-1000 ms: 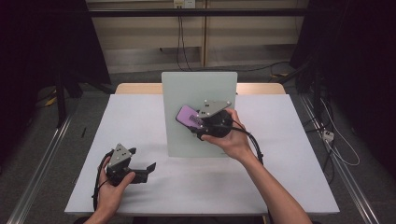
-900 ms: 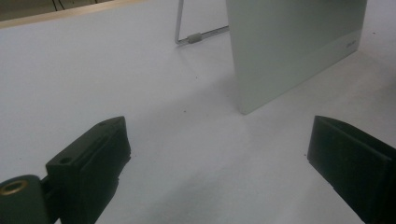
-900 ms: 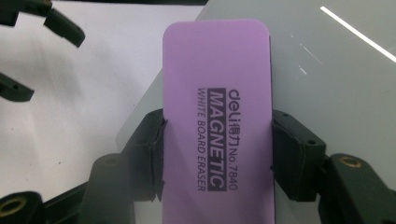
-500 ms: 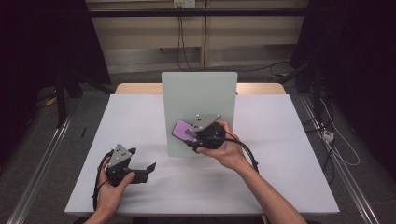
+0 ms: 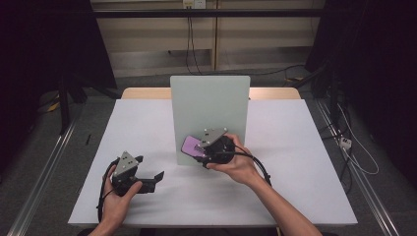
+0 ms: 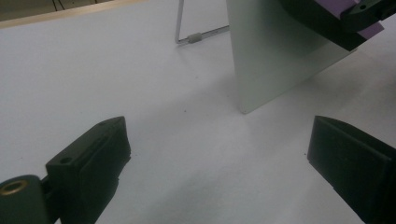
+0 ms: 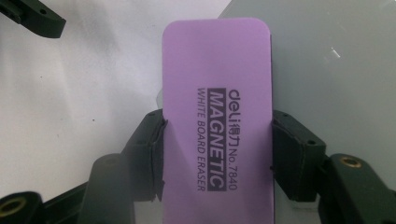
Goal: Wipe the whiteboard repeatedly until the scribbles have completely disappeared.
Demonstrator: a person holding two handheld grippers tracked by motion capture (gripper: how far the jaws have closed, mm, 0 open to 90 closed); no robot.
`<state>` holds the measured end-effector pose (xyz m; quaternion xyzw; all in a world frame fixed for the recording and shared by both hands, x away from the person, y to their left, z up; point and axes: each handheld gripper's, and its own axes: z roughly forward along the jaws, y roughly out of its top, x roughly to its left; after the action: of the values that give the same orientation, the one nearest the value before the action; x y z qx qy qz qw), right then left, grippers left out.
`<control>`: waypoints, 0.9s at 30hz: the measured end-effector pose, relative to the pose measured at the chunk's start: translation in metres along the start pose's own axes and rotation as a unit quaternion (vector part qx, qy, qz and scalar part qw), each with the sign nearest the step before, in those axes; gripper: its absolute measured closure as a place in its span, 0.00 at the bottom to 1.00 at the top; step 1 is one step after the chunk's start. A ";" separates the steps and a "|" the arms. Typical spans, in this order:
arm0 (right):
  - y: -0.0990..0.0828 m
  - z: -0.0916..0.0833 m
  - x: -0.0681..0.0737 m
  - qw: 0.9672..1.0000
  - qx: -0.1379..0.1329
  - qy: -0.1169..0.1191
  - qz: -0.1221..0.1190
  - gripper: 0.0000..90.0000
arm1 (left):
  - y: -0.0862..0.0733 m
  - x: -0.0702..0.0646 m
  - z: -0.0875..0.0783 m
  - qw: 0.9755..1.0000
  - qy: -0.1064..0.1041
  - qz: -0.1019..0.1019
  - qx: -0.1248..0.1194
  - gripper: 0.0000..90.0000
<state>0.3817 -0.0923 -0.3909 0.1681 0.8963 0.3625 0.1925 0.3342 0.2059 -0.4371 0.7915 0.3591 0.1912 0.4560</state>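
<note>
A purple whiteboard eraser with black lettering is clamped by its long sides in my right gripper. In the high view the eraser lies against the lower left part of a pale green upright board, with the right gripper behind it. My left gripper rests low on the white table to the left of the board, jaws wide apart and nothing between them. From the left gripper view, the left gripper faces the board's lower corner, and the eraser's edge shows at the top right.
The white table top stretches around the board. A wire stand props the board from behind. Cables trail from both grippers. Dark floor and metal rails flank the table.
My right gripper has carried the eraser down and to the left across the board's face, from its middle to its lower left part. The left gripper has stayed in place.
</note>
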 end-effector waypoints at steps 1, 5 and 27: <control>0.000 -0.001 -0.001 1.000 -0.001 -0.003 -0.001 0.47 | 0.000 0.000 0.000 1.000 0.001 -0.003 -0.001 0.06; 0.000 -0.010 -0.006 1.000 -0.008 -0.014 0.003 0.47 | 0.000 0.000 -0.001 1.000 0.001 -0.001 -0.001 0.06; 0.010 -0.072 -0.046 0.992 -0.060 -0.105 0.027 0.47 | 0.000 -0.001 0.001 1.000 -0.001 -0.003 0.000 0.06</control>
<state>0.3899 -0.1480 -0.3258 0.2178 0.8426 0.4013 0.2855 0.3341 0.2044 -0.4375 0.7907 0.3611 0.1891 0.4567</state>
